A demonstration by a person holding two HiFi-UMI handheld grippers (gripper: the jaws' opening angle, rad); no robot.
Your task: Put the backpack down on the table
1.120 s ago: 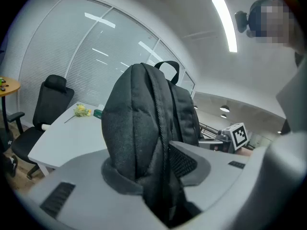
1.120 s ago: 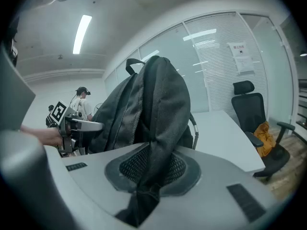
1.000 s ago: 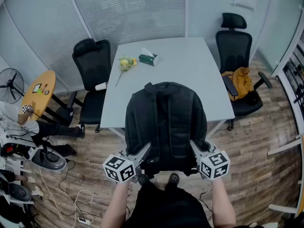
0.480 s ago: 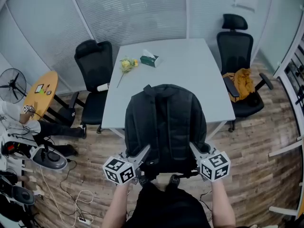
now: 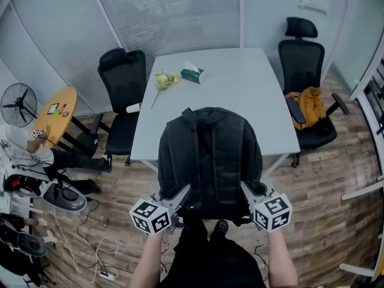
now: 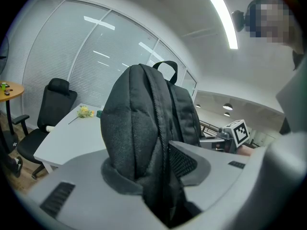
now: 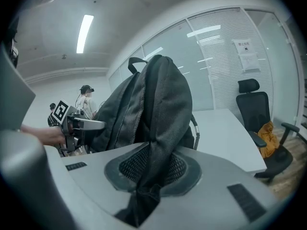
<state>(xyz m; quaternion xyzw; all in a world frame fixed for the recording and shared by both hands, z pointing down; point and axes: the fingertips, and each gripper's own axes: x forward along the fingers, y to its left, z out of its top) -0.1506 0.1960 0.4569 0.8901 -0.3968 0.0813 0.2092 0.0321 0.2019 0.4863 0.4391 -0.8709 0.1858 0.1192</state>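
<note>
Backpack upright, both grips locked on!
Your left gripper (image 5: 182, 192) and right gripper (image 5: 245, 188) stay clamped on the lower sides of the backpack (image 5: 210, 155). You hold it upright at the near edge of the table (image 5: 240, 83), hardly shifted from a second ago.

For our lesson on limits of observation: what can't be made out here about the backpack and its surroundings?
1) Whether the backpack touches the table: head view, its own body covers the near table edge.
2) The backpack's bottom: behind the left gripper and right gripper in their own views.
3) Print on the wall notice: right gripper view, too small.
4) Items on the round wooden table: head view, too small.
</note>
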